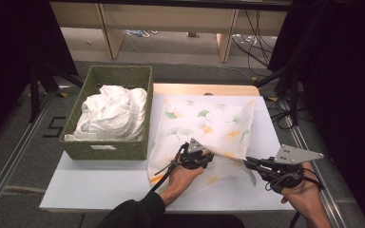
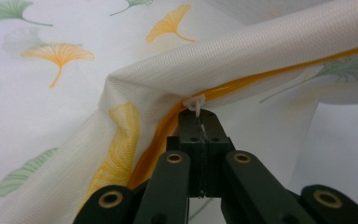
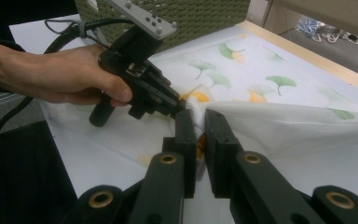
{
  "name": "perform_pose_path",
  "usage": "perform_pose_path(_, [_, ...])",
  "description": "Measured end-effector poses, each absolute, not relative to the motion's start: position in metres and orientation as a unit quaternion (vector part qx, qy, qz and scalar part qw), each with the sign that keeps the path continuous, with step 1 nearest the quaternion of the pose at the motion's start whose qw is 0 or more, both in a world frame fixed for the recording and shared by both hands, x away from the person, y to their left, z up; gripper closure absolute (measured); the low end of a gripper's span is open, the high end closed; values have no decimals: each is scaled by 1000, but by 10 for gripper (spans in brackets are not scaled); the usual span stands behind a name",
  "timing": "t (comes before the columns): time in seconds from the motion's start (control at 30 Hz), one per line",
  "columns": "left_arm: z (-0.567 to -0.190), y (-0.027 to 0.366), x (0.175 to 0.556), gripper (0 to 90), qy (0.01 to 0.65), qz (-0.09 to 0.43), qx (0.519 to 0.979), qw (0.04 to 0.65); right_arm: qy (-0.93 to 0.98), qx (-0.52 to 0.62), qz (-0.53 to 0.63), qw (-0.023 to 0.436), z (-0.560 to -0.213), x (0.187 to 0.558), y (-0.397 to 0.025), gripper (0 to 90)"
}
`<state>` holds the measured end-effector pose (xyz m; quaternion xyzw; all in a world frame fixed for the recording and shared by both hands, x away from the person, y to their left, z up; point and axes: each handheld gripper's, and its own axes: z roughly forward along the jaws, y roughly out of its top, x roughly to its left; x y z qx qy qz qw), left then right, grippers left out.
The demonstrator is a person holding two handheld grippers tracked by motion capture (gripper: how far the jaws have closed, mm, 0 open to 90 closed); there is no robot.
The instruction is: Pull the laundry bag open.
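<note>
Table [image 1: 100, 185]: a white top that takes up the middle of the high view, with a bare wooden strip along its far edge at 12 o'clock.
Cloth [image 1: 204, 126]: a white sheet printed with green and orange leaves and edged in orange, spread over the right half of the table, from the centre out toward 1 o'clock. Its near edge is lifted and folded back on itself at about 5 o'clock from the table's centre. In the left gripper view [image 2: 270, 46] the fold runs as a thick roll from 9 o'clock up to 2 o'clock.
Basket [image 1: 119, 76]: a green woven box at 10 o'clock on the table, its right wall just beside the cloth's left edge.
Laundry [image 1: 111, 111]: a crumpled white heap lying inside the basket.
Left hand [image 1: 183, 175]: comes in from 6 o'clock in a dark sleeve, gripping its tool over the cloth's near part.
Right hand [image 1: 304, 192]: at 4 o'clock, near the table's right edge.
Left gripper [image 2: 199, 114]: jaws pressed together on a small white tag at the cloth's orange edge.
Right gripper [image 3: 198, 123]: jaws narrow, with a white bunch of the cloth's lifted edge pinched between them; its tips sit just beside the left gripper's tips, which show at 11 o'clock in the right gripper view.
</note>
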<state>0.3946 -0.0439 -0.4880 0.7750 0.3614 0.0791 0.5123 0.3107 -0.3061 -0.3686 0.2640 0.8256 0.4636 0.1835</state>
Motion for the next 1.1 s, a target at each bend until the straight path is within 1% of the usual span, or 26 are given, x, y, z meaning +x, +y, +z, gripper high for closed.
perform_pose_path(0.03, [-489, -43, 395, 892, 360, 79, 779, 508, 826, 265, 465, 176, -369, 311, -306, 854])
perform_pose_path(0.07, [-488, -42, 395, 892, 353, 84, 782, 506, 829, 260, 461, 182, -368, 311, -308, 854])
perform_pose_path(0.13, [-488, -41, 395, 892, 348, 86, 785, 505, 827, 269, 461, 177, -367, 310, -309, 854])
perform_pose_path(0.33, [-487, -36, 395, 893, 329, 92, 797, 497, 828, 266, 457, 186, -368, 311, -312, 854])
perform_pose_path(0.47, [-486, -31, 394, 893, 330, 90, 796, 500, 826, 277, 458, 177, -369, 310, -312, 854])
perform_pose_path(0.5, [-486, -29, 394, 893, 328, 92, 798, 497, 825, 277, 456, 186, -369, 310, -313, 854])
perform_pose_path(0.57, [-486, -26, 393, 893, 327, 90, 799, 496, 826, 287, 452, 176, -370, 309, -313, 854])
perform_pose_path(0.63, [-485, -23, 393, 893, 326, 89, 800, 495, 828, 280, 449, 186, -370, 311, -315, 855])
perform_pose_path(0.73, [-484, -20, 391, 893, 327, 89, 801, 494, 828, 284, 450, 178, -370, 311, -315, 855])
perform_pose_path(0.77, [-484, -19, 391, 893, 323, 94, 803, 492, 826, 282, 450, 188, -370, 311, -316, 855])
perform_pose_path(0.83, [-484, -16, 391, 893, 322, 93, 803, 493, 827, 289, 446, 181, -370, 311, -317, 855])
perform_pose_path(0.97, [-484, -13, 389, 893, 320, 87, 808, 487, 826, 297, 441, 187, -373, 312, -325, 857])
perform_pose_path(1.1, [-486, -10, 388, 893, 323, 94, 808, 484, 825, 311, 436, 182, -376, 314, -331, 859])
